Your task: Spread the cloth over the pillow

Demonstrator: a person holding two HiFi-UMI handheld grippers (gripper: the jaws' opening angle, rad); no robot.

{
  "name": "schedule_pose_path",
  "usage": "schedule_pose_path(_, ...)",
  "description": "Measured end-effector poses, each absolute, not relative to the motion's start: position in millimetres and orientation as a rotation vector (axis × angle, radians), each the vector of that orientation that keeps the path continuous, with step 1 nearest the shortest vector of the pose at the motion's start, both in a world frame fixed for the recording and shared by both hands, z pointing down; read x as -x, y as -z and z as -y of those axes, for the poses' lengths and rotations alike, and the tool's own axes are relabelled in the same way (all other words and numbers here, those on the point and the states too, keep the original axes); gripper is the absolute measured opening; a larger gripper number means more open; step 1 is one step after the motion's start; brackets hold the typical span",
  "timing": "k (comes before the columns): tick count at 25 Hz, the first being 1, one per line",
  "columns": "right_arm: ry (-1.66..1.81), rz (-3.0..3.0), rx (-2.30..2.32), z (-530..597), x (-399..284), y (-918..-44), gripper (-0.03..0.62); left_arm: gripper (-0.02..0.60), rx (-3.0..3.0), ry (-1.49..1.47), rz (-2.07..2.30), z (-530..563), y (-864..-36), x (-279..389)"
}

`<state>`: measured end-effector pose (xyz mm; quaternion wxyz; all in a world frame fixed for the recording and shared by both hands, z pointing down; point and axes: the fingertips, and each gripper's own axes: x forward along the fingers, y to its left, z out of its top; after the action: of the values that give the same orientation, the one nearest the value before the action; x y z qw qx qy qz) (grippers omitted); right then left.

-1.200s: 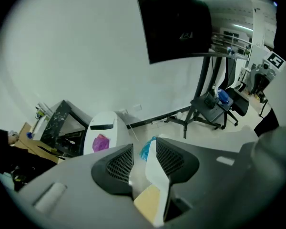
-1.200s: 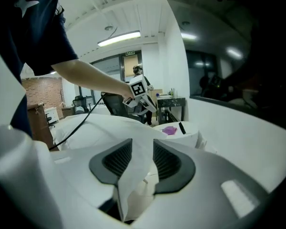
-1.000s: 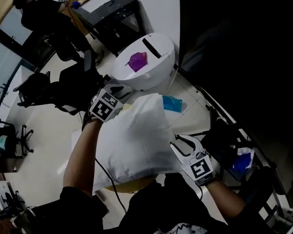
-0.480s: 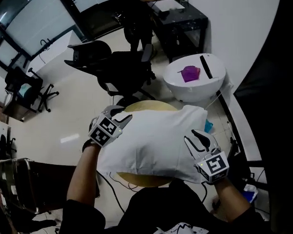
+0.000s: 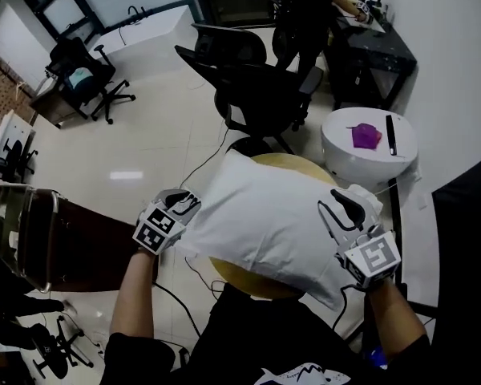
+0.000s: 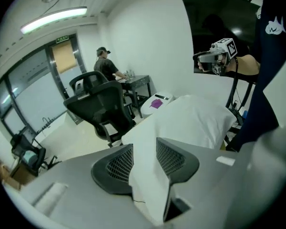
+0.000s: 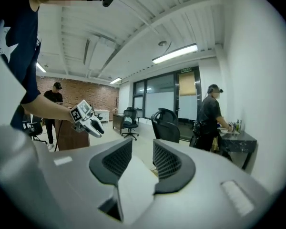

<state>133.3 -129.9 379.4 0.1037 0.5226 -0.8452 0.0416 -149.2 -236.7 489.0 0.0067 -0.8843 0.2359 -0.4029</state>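
Note:
A puffy white cloth point(image 5: 264, 231), bulging like a pillow, hangs stretched between both grippers over a round tan top point(image 5: 248, 275). My left gripper point(image 5: 186, 205) is shut on its left edge; in the left gripper view the white fabric point(image 6: 148, 142) runs up between the mesh pads point(image 6: 117, 165). Over at the right edge my right gripper point(image 5: 342, 208) is shut on it, with a white fold point(image 7: 136, 175) pinched between its pads point(image 7: 168, 162). Each gripper shows in the other's view: the right gripper point(image 6: 207, 61) and the left gripper point(image 7: 93, 125).
A white round side table point(image 5: 369, 163) with a purple item point(image 5: 365, 136) stands at the right. Black office chairs point(image 5: 256, 87) stand beyond the tan top. A person in black point(image 5: 305, 6) stands at a black desk point(image 5: 373, 50). A dark wooden cabinet point(image 5: 32, 239) is at the left.
The head view has swung round the room. The white cloth has turned from standing on end to lying wider across the tan top. Both grippers stay shut on its edges.

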Motion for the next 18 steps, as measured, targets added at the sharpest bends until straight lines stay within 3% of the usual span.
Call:
schedule_pose_path(9, -0.149, 2.561, -1.441, 199, -43, -348, 0.149, 0.141, 2.965, 1.303, -0.814, 236, -573, 268)
schedule_pose_path(17, -0.197, 2.543, -1.436, 281, -7, -338, 0.149, 0.143, 3.179, 1.399, -0.566, 199, -650, 286)
schedule_pose_path(18, -0.209, 2.540, -1.413, 291, -2, -340, 0.149, 0.167, 3.187, 1.426, -0.493, 191, -658, 286)
